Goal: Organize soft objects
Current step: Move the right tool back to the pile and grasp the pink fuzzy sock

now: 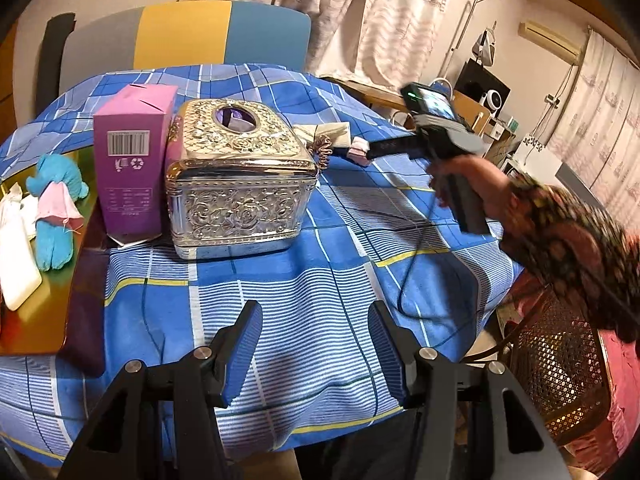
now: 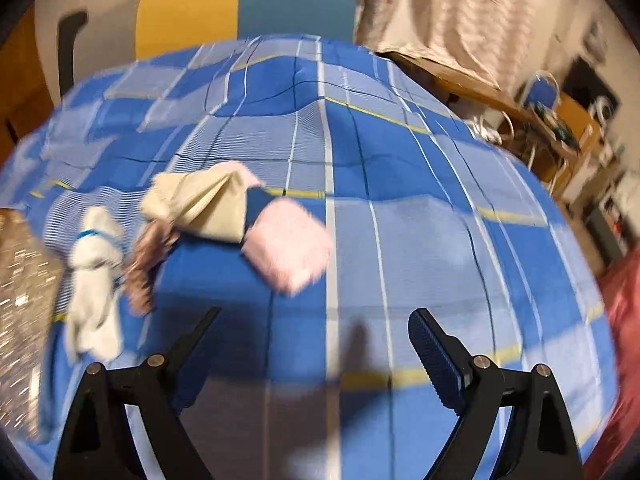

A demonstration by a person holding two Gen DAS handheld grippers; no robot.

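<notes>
On the blue checked tablecloth (image 2: pixel 400 184) lie a fluffy pink square (image 2: pixel 292 248), a beige cloth bundle (image 2: pixel 204 204), a brown frilly piece (image 2: pixel 148 264) and a white cloth with a blue band (image 2: pixel 96 272). My right gripper (image 2: pixel 316 332) hovers open just short of the pink square, nothing between its fingers; the view is blurred. In the left wrist view a hand holds the right gripper (image 1: pixel 374 151) with its tips beside the pink piece (image 1: pixel 359 149) and the beige cloth (image 1: pixel 332 132). My left gripper (image 1: pixel 316 320) is open and empty over bare tablecloth, in front of the ornate metal tissue box (image 1: pixel 240 184).
A purple carton (image 1: pixel 130 160) stands left of the tissue box. A shiny tray (image 1: pixel 44 320) at the left holds blue cloth (image 1: pixel 56 216), a pink piece (image 1: pixel 60 208) and a white item (image 1: pixel 16 264). Behind the table is a yellow-and-blue chair (image 1: pixel 224 36); at the right, a wicker chair (image 1: pixel 560 360).
</notes>
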